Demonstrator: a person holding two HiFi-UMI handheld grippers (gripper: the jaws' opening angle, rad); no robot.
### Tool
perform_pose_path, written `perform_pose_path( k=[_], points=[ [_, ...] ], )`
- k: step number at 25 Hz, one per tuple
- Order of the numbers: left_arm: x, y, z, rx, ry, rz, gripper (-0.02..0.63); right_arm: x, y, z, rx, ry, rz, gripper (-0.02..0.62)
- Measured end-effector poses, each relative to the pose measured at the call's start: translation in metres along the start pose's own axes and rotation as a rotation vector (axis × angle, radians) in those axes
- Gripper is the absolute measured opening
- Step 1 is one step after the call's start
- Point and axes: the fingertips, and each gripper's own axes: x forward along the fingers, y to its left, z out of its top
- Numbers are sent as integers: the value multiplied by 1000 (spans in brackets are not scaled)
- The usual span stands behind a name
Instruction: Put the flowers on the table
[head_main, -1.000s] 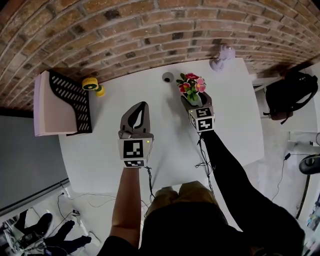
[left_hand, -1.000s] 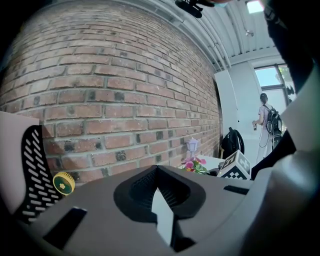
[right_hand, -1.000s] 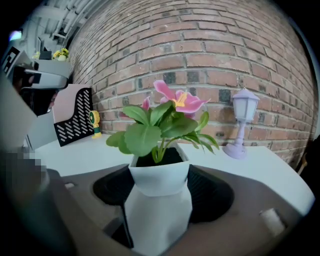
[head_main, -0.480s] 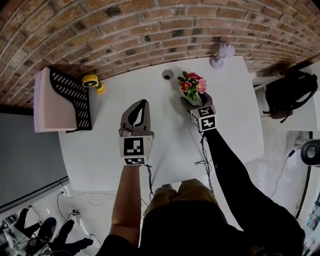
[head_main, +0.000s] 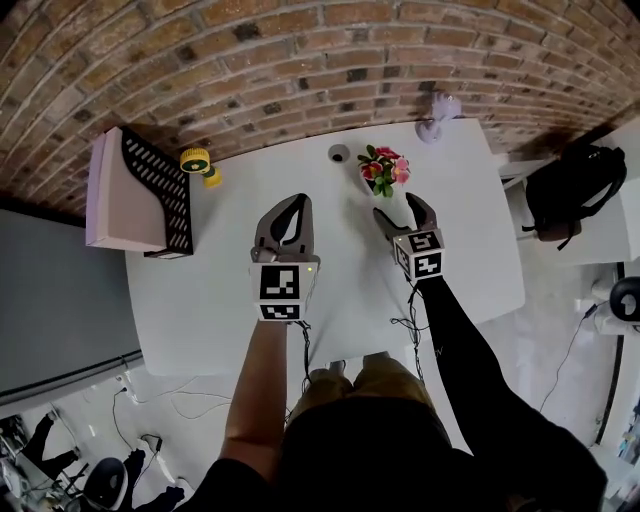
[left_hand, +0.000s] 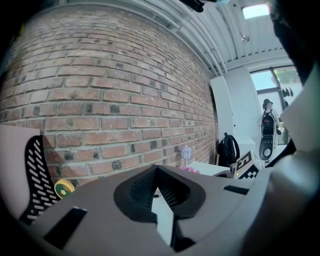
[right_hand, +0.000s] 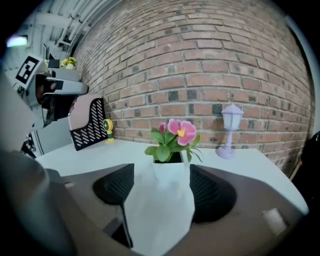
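Flowers (head_main: 383, 170) upright near table (head_main: 200, 295) far edge, clear of parted right tongs (head_main: 401, 206).

white table (head_main: 200, 300) | on it: flowers (head_main: 383, 170); lilac lamp (head_main: 437, 113); file rack (head_main: 145, 195); yellow toy (head_main: 197, 161); grey disc (head_main: 338, 153)

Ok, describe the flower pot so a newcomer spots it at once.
Follow the brick wall to the white table's far edge. Between a small grey disc and a lilac lantern stands a white pot of pink flowers, the only thing with green leaves.

One flower pot (head_main: 383, 172), one lamp (head_main: 437, 112), one file rack (head_main: 150, 195), one yellow toy (head_main: 198, 162), one backpack (head_main: 565, 190).
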Motion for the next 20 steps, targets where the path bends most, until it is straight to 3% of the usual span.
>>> perform_pose_path(
  k=[20],
  points=[
    [-83,-28,68,32,-102,-52,6,-149,66,130,-90,-306,-83,341]
  ],
)
